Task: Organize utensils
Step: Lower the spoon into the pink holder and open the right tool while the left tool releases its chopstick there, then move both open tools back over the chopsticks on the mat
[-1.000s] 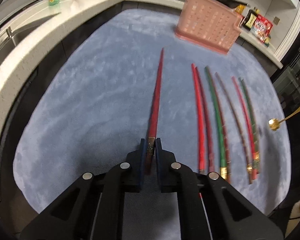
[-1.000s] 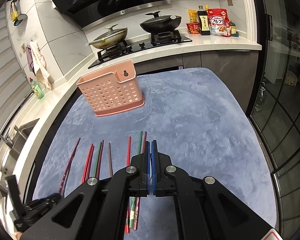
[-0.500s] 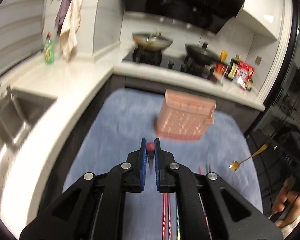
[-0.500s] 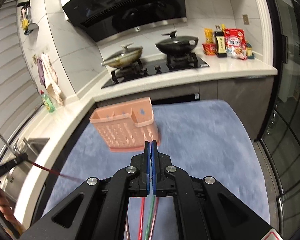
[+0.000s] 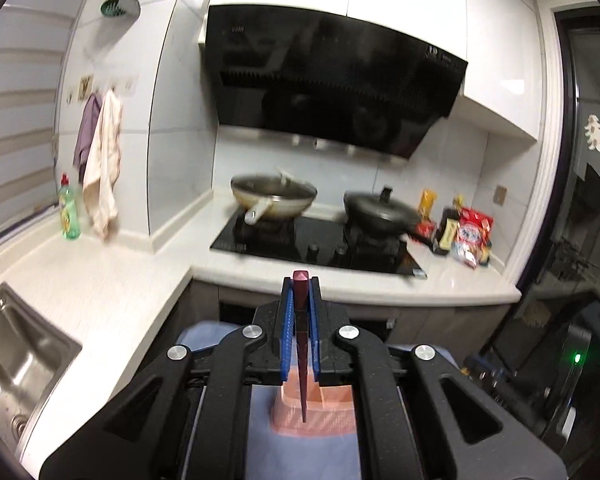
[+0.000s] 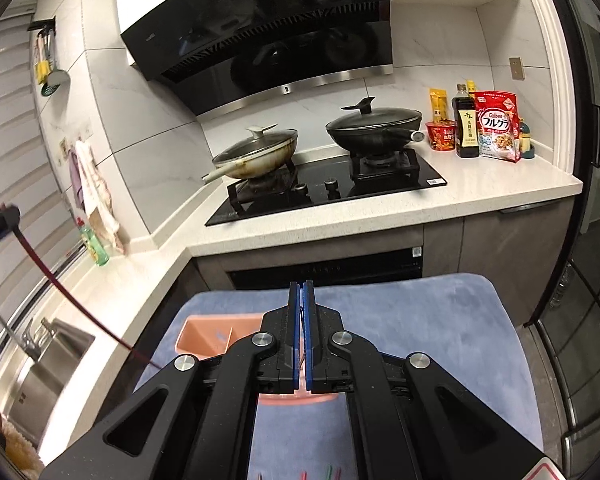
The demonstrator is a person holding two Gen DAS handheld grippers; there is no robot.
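My left gripper (image 5: 300, 280) is shut on a dark red chopstick (image 5: 301, 360), whose thick end sticks up between the pads. Its tip hangs down in front of the pink utensil basket (image 5: 328, 416). In the right wrist view the same chopstick (image 6: 60, 292) slants down from the left gripper (image 6: 0, 220) toward the basket (image 6: 208, 336). My right gripper (image 6: 302, 286) is shut above the basket's right side with a thin sliver between its pads. This is the handle of the gold spoon that the earlier left views showed in the air.
The basket stands on a blue mat (image 6: 420, 340). Tips of several chopsticks (image 6: 328, 474) show at its near edge. Beyond are a white counter (image 6: 480, 200), a hob with two lidded pans (image 6: 374, 130), and a steel sink (image 5: 12, 352) to the left.
My left gripper lifted the red chopstick off the mat and swung it from lying flat to hanging tip-down near the basket. The right gripper rose and moved in over the basket.
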